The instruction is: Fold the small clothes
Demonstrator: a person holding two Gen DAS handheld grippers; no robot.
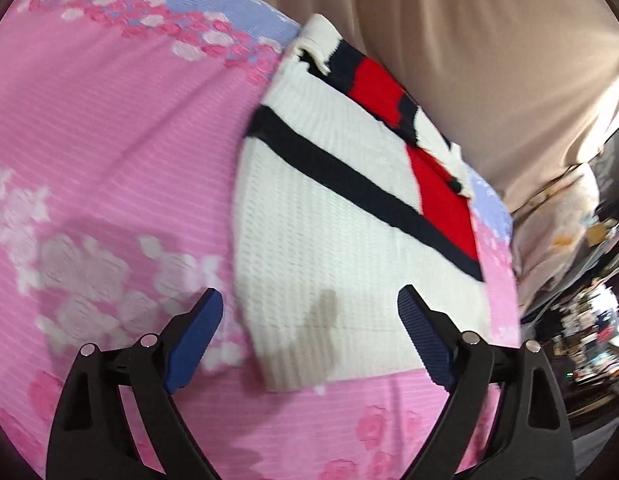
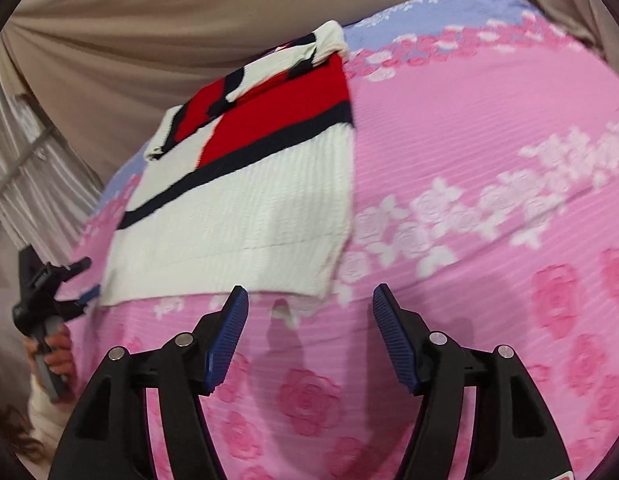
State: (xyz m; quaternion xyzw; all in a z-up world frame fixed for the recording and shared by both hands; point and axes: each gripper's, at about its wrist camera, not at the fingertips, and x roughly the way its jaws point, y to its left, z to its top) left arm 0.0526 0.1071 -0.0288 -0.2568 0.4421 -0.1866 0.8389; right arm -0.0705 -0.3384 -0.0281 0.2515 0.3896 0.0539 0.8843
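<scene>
Both wrist views down onto sweater [image 1: 329, 208]

pink bedspread [image 2: 469, 128] open, sweater [image 2: 245, 208] left

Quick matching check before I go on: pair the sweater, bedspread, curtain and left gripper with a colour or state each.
Things:
1. sweater
2. bedspread
3. curtain
4. left gripper

Descriptions:
a. beige
b. open, holding nothing
c. pink with flowers
d. white with red and dark stripes, folded flat

Pairs: 1-d, 2-c, 3-a, 4-b
</scene>
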